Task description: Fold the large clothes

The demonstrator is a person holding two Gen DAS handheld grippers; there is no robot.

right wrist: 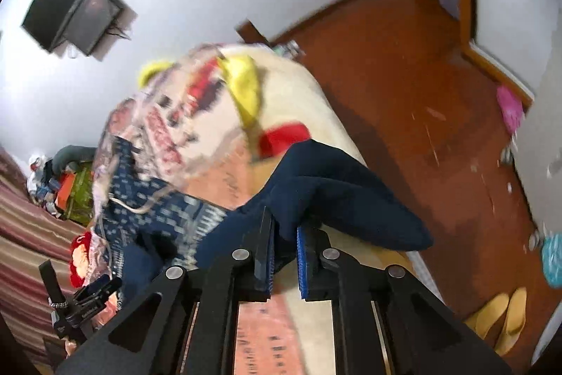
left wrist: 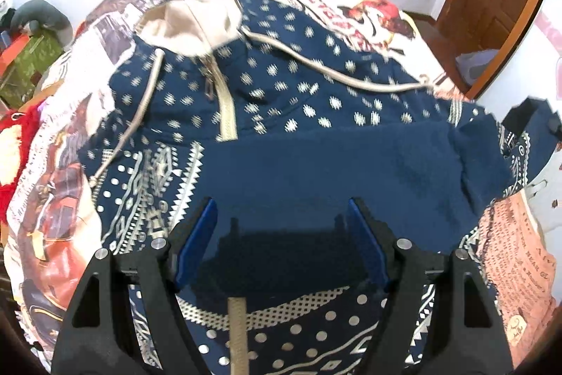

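No legible text anywhere.

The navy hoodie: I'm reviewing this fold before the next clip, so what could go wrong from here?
1. The right gripper pinches only a small bunch of the navy hoodie; the fabric might slip out.
2. The left gripper is open with nothing held, so the fold may come out lopsided.
3. The drawstring lies loose across the chest and could get trapped in the fold.

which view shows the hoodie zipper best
The left wrist view: the beige zipper runs in plain sight down the navy hoodie from its hood. In the right wrist view the hoodie is blurred and no zipper can be made out.
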